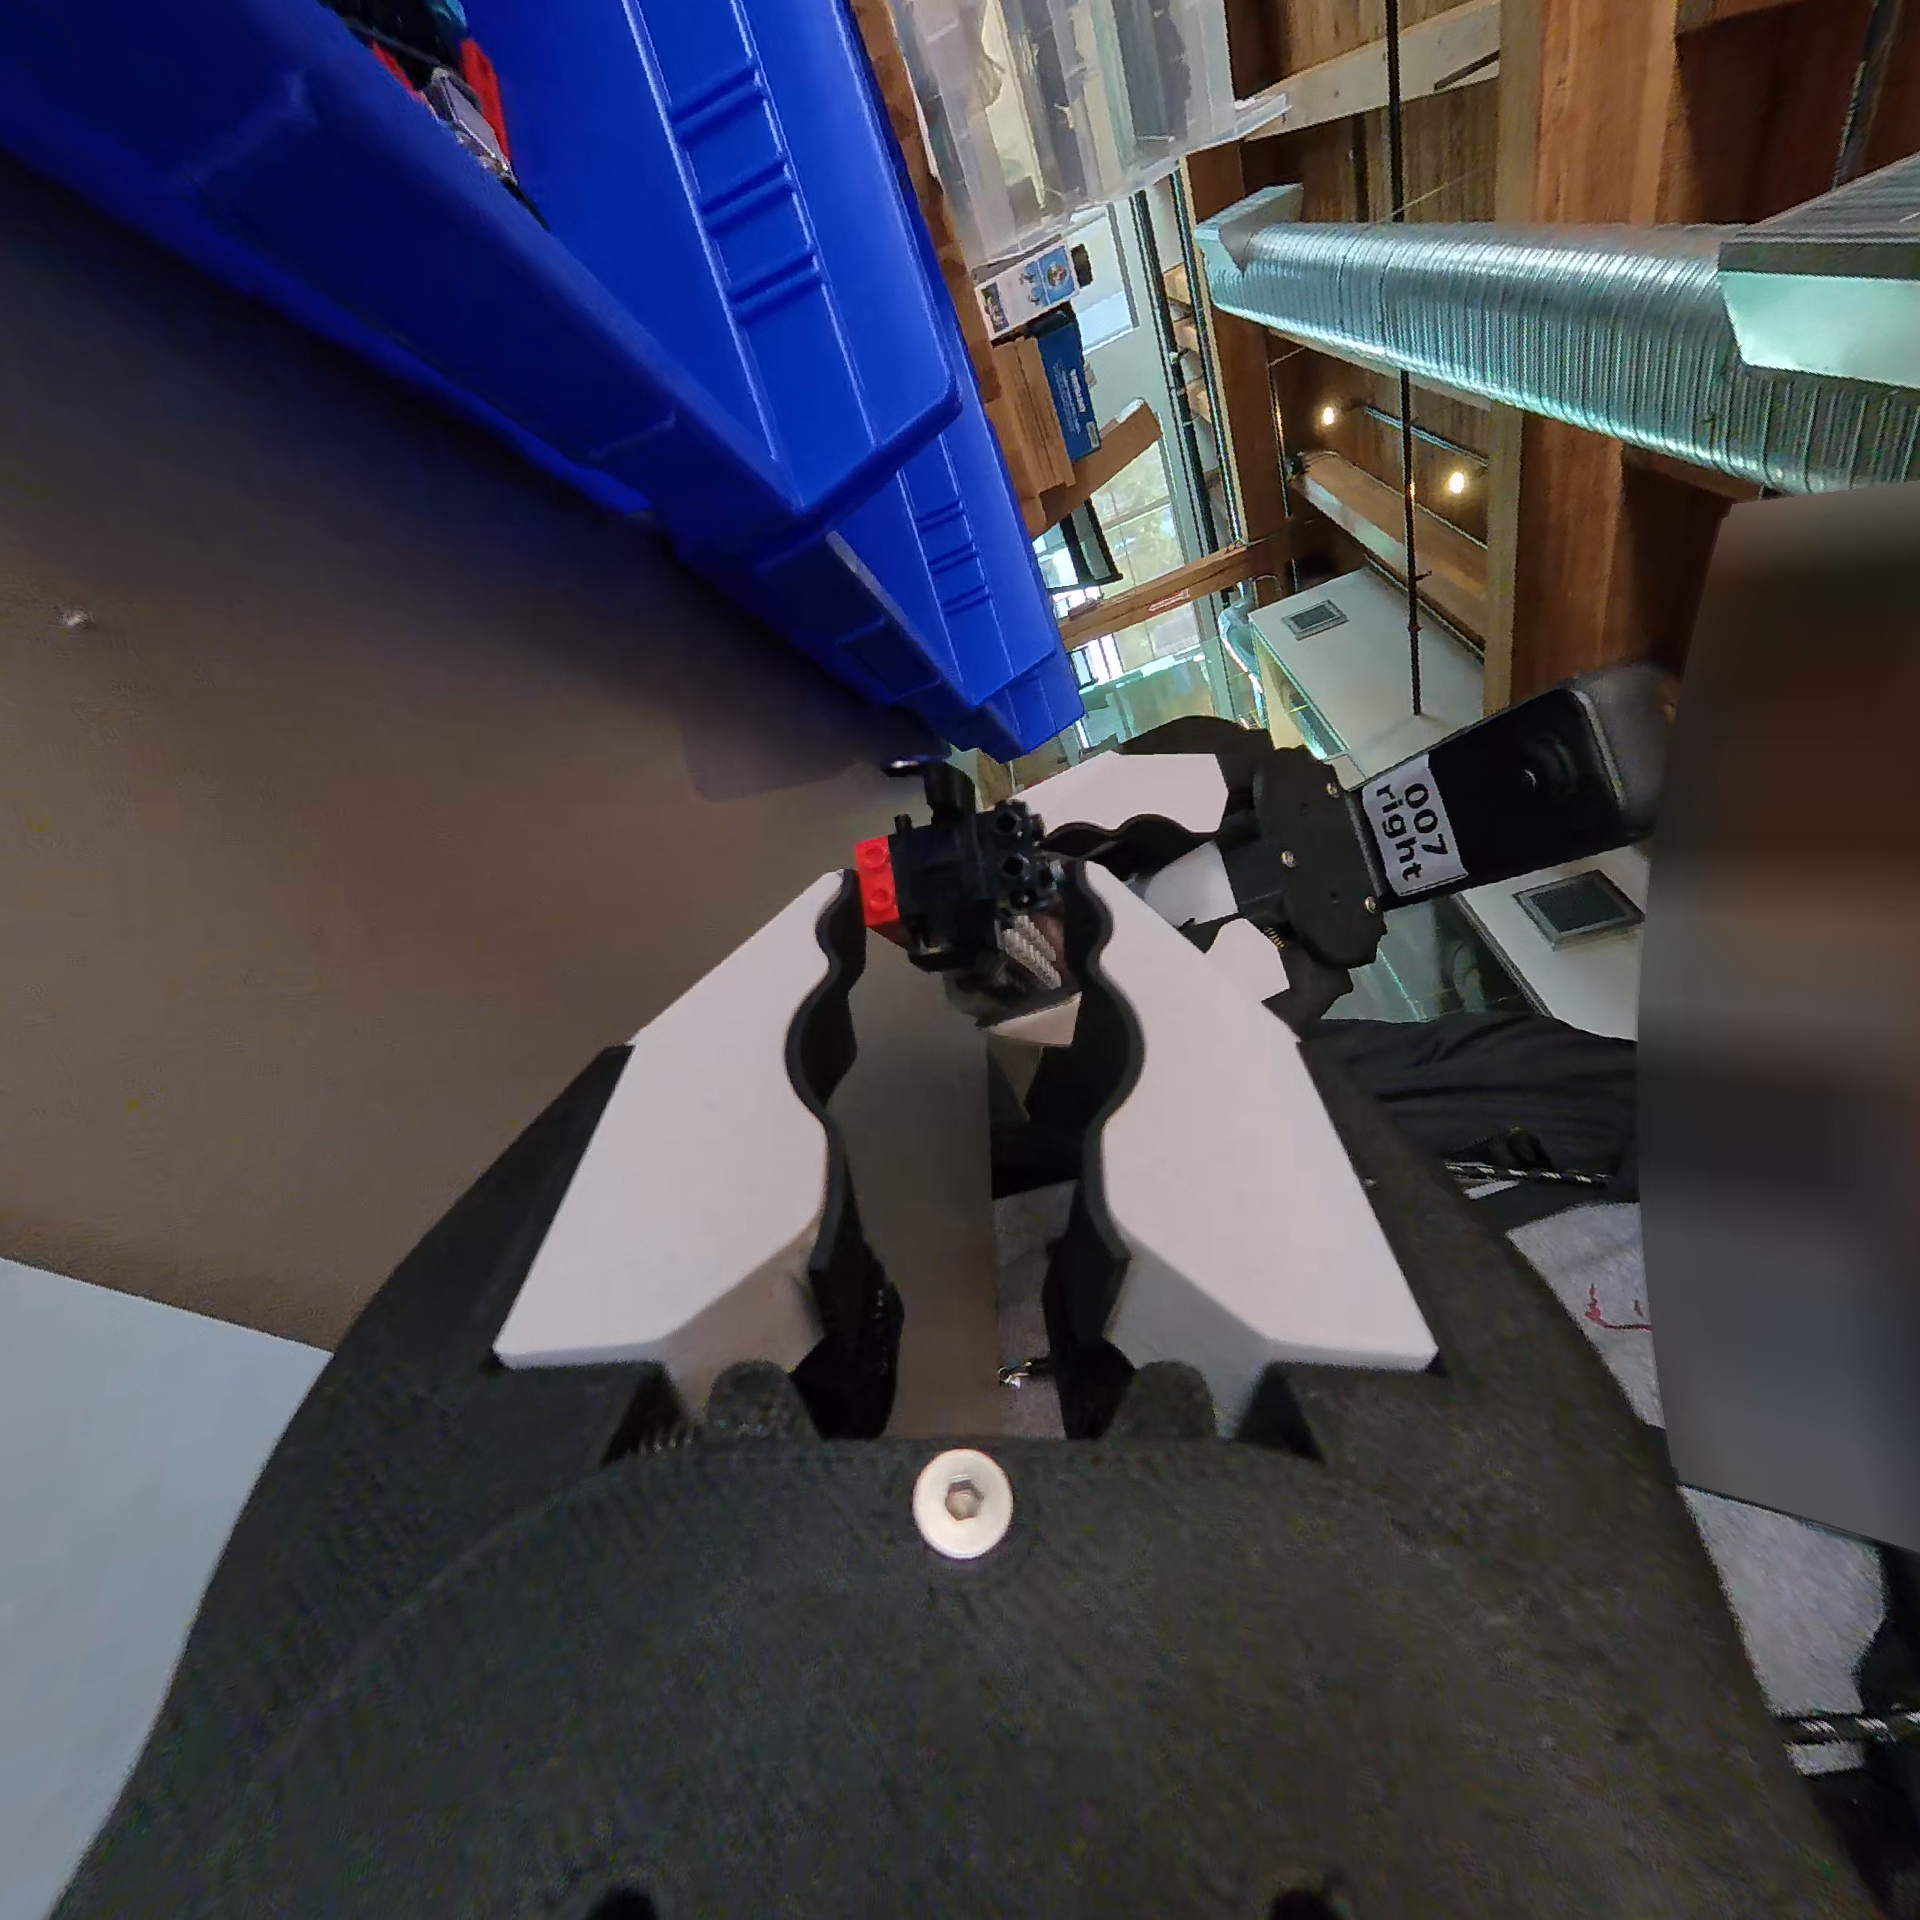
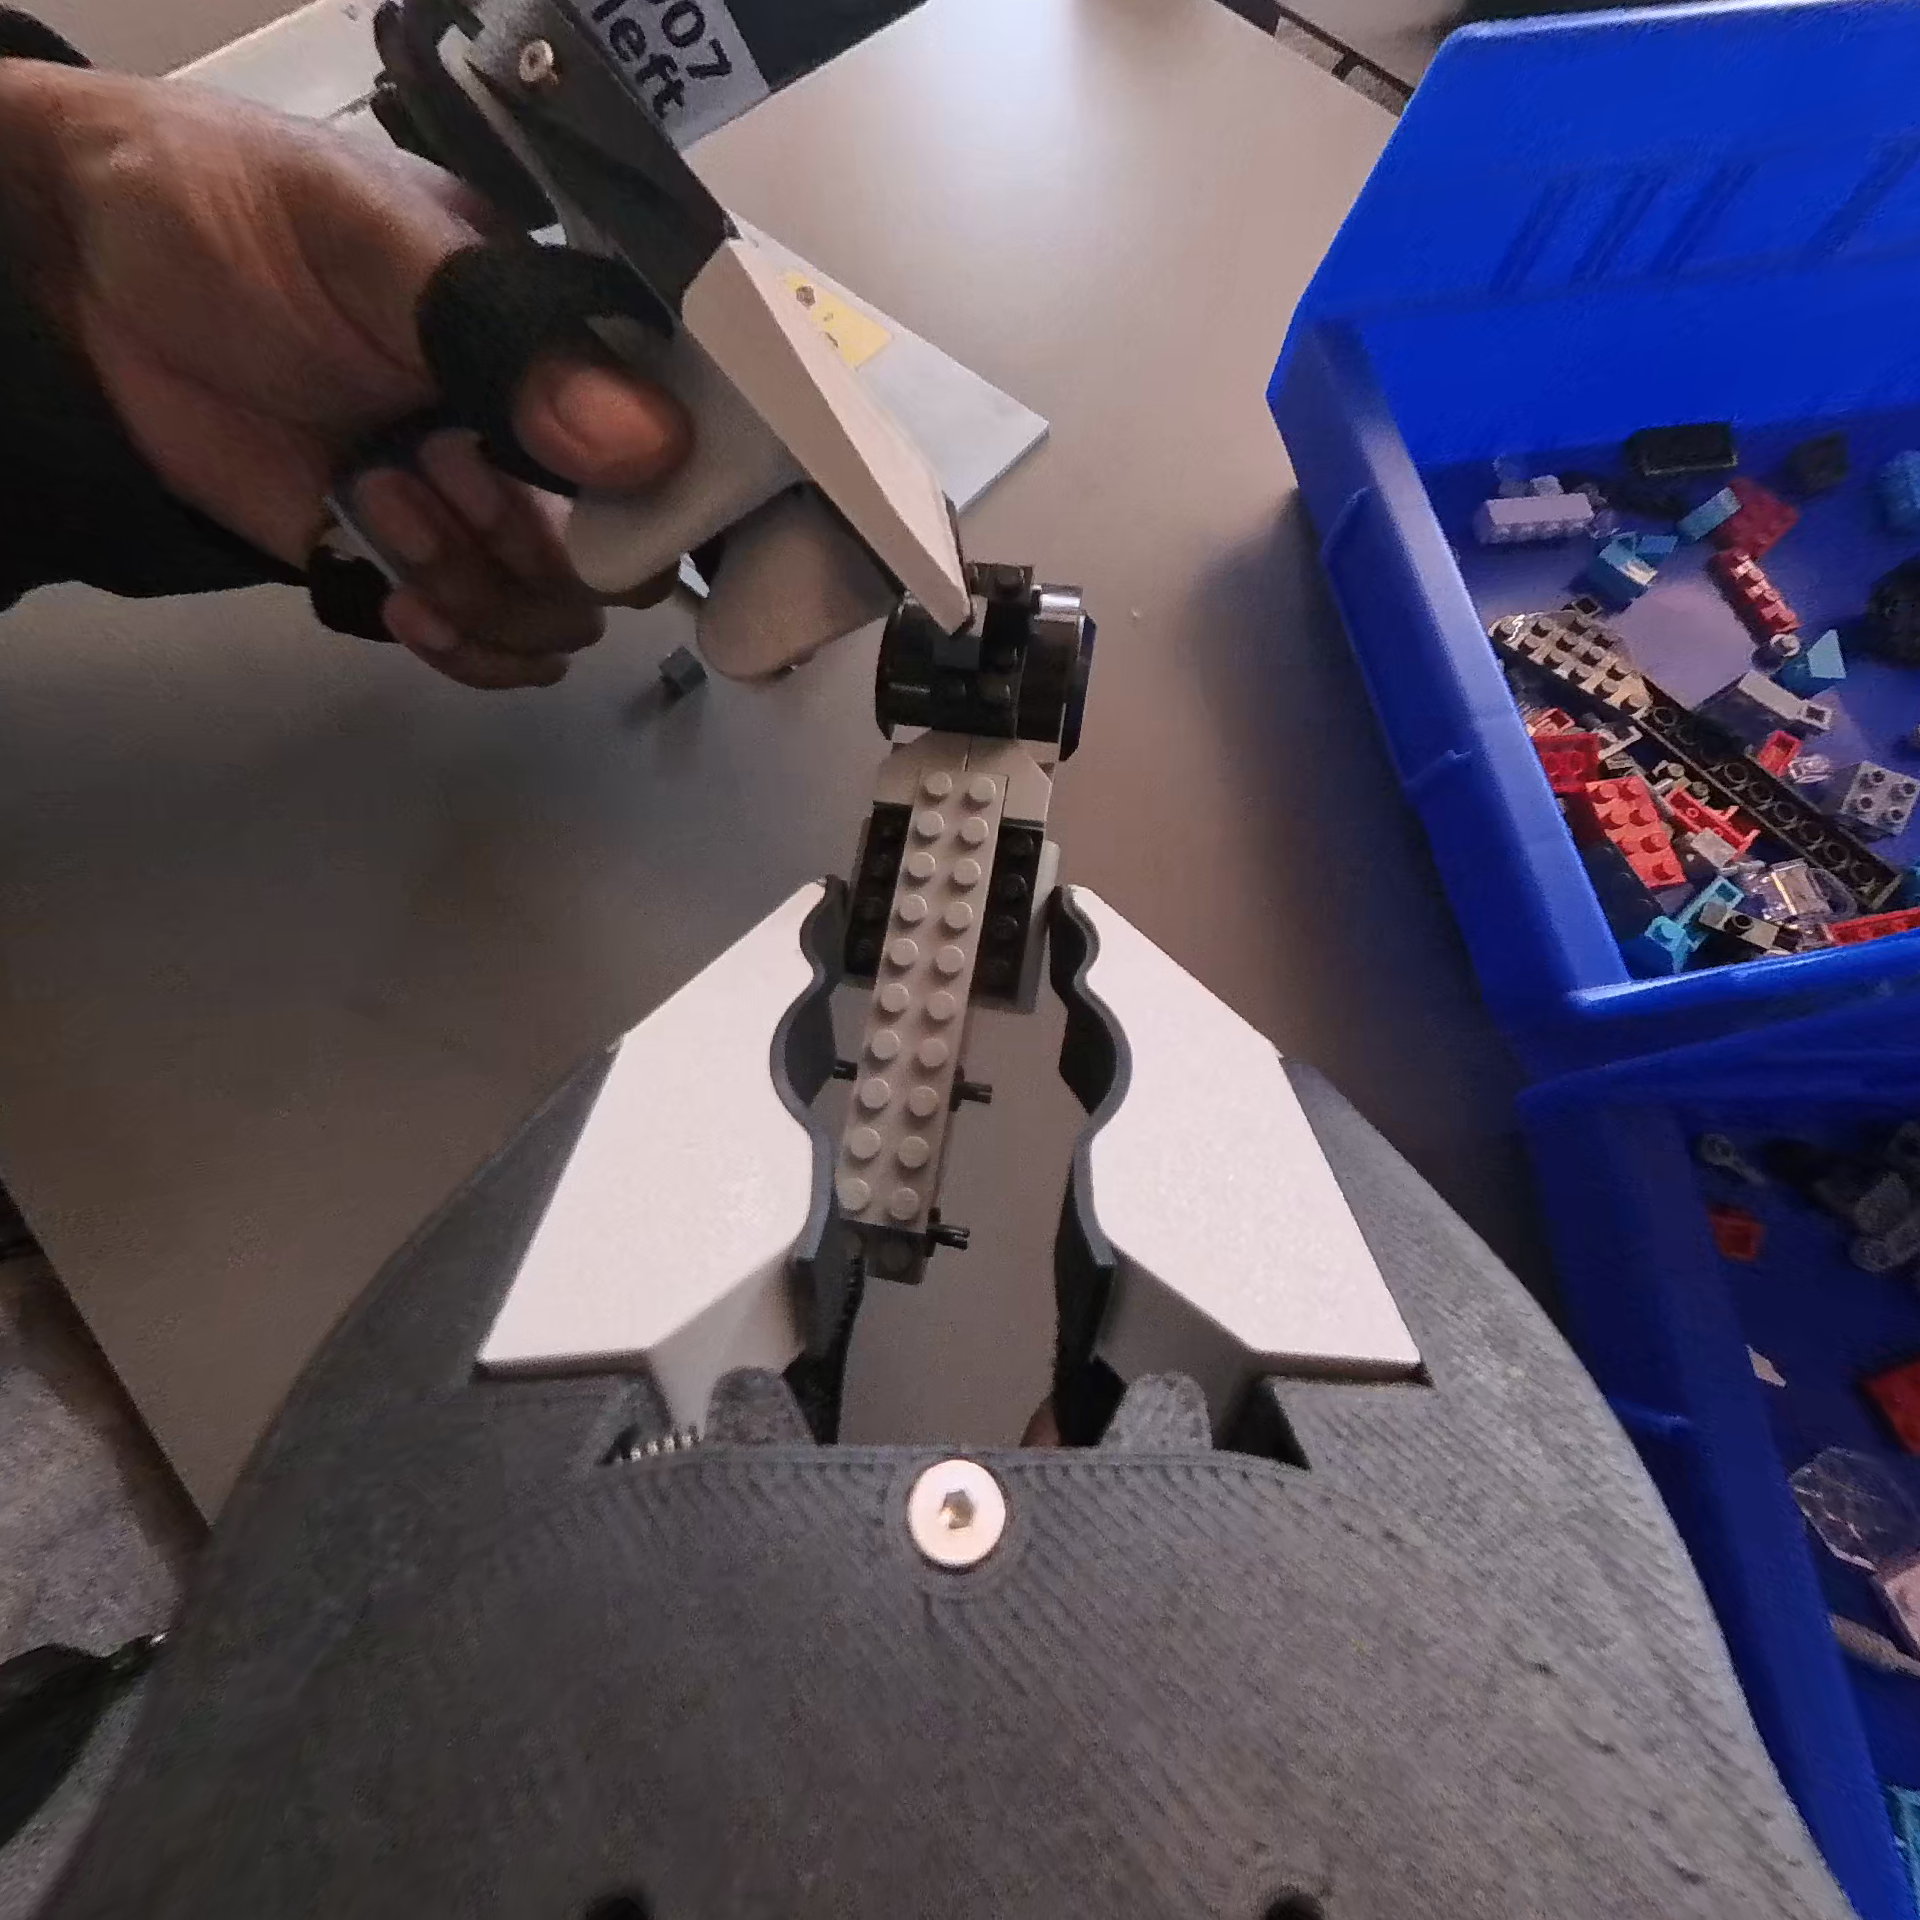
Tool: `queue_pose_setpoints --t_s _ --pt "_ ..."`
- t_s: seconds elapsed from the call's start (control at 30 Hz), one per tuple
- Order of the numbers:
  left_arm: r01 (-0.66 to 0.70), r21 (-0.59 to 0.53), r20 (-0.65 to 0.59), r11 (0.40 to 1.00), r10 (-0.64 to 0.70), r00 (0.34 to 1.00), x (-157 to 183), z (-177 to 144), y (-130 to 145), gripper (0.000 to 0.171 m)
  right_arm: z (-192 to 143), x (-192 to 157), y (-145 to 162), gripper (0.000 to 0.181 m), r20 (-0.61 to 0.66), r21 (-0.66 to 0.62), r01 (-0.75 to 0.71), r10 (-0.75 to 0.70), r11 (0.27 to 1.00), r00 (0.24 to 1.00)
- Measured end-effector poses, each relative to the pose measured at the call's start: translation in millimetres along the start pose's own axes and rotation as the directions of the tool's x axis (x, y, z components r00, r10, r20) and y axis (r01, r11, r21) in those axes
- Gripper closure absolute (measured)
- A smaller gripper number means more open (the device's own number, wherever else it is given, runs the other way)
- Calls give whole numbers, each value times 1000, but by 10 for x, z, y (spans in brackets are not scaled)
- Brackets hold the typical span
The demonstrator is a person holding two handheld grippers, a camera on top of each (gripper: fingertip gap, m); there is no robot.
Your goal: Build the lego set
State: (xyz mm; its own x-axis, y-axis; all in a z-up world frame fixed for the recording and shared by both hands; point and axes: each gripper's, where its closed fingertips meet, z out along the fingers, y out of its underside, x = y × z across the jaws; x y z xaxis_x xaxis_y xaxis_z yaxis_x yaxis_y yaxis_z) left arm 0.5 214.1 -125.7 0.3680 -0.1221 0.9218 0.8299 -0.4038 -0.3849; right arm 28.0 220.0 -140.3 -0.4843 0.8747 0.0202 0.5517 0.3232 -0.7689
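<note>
Lego model (image 2: 940,914), a partly built grey-and-black assembly, hung in the air above the grey table (image 2: 312,831), away from its edges, carried by both tools. The right gripper (image 2: 940,914) pinched it across the flanks of the long grey studded plate, jaws pressed against the black bricks on each side. The left gripper (image 1: 971,914) came in from the far end and closed on the dark block with its red brick (image 1: 876,881); a hand (image 2: 260,395) squeezed its handle. Blue bins (image 2: 1621,582) of loose bricks stood along the table's right edge, and a small dark piece (image 2: 681,668) lay on the table below. The model looked light and rigid, yet I judged it fragile at the seams: studded joints could pop under twisting. Holding it across the broad plate sides, squarely, seemed safest, pressing straight along the studs.
</note>
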Motion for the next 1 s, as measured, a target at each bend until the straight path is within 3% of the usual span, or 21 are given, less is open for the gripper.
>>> queue_pose_setpoints --t_s 0.73,1.0 --pt "-82 3 -12 997 82 997 70 24 -53 135 -44 80 -71 143 -10 45 -46 46 998 999" --pt "-54 3 -18 999 54 998 50 8 -60 135 -28 87 -88 141 31 88 -107 104 990 994"
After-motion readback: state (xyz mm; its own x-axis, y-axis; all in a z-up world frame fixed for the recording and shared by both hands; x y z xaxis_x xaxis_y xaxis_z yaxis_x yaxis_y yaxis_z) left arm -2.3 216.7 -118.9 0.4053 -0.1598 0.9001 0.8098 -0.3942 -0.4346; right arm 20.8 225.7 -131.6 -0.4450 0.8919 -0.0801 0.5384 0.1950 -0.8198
